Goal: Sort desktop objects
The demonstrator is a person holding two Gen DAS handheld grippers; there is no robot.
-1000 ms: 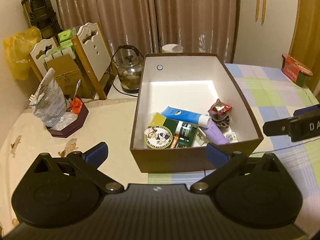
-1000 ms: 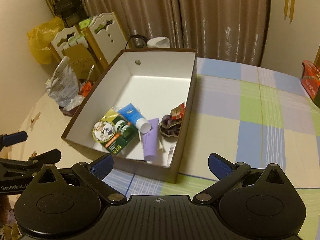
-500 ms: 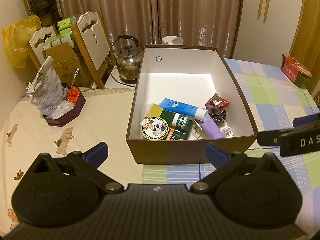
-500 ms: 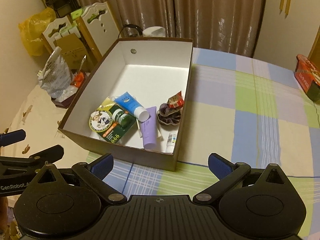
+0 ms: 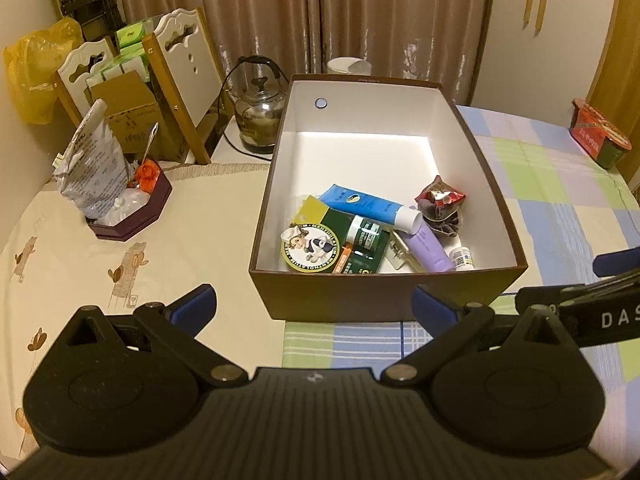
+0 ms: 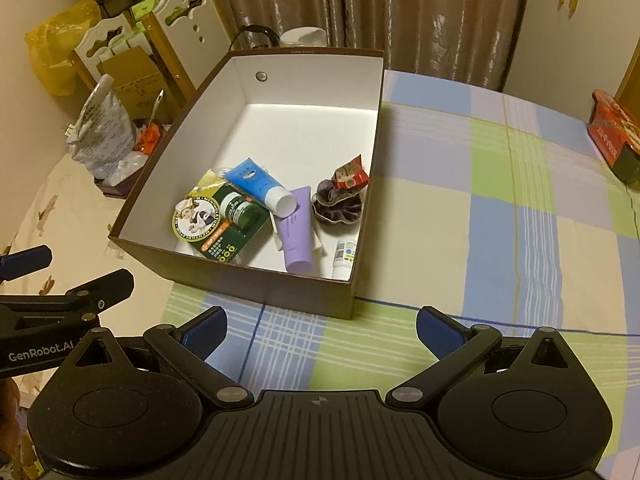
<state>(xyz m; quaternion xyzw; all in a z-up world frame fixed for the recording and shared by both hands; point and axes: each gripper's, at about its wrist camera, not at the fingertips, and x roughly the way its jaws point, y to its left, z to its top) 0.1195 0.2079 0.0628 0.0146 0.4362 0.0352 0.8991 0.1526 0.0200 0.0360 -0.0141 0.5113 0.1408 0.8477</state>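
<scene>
Grippers hover on the near side of a brown box (image 5: 384,292) on the table: the left gripper (image 5: 314,306) has its jaws spread wide and holds nothing; the right gripper (image 6: 320,326) is likewise wide and empty. Inside the box, toward its near end, lie a blue tube (image 5: 370,210), a purple tube (image 6: 297,234), a round tin (image 5: 310,248), a green packet (image 6: 236,232), a dark scrunchie (image 6: 338,206) with a red wrapper (image 6: 351,174) on it, and a small white bottle (image 6: 345,258) at the near right corner; a checked cloth (image 6: 500,200) covers the table's right side.
</scene>
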